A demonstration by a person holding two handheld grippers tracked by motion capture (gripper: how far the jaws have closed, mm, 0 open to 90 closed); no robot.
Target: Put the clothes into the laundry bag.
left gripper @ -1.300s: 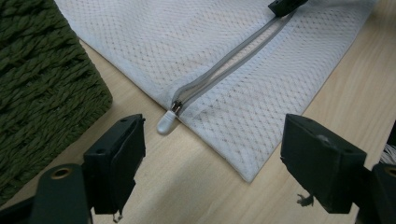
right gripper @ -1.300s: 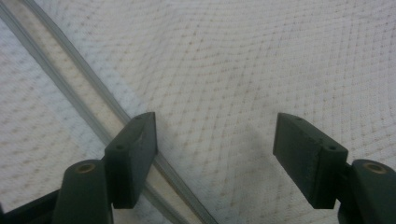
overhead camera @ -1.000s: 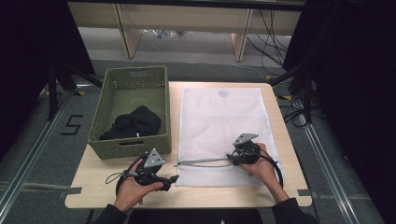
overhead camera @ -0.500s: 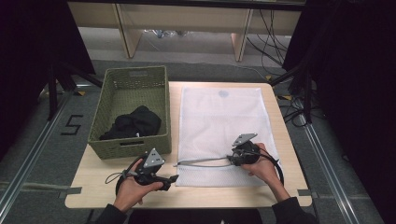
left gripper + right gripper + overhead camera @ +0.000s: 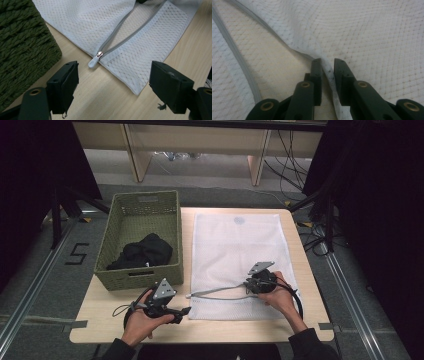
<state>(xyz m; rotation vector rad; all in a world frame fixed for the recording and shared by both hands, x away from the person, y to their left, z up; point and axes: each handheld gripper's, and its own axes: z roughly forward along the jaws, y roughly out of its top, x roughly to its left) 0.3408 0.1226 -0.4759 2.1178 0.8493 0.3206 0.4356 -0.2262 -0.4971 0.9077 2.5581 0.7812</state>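
A white mesh laundry bag lies flat on the wooden table. Its grey zipper runs along the near end and stands unzipped. In the right gripper view my right gripper is shut on a raised fold of the mesh bag at the zipper's upper edge; it sits at the bag's near right. My left gripper rests open beside the bag's near left corner. Just beyond its wide-open jaws lies the white zipper pull, untouched.
A green woven basket stands at the table's left and holds a black garment. Its wall is close to my left gripper. Bare wood runs along the near edge. Cables lie on the floor beyond the table.
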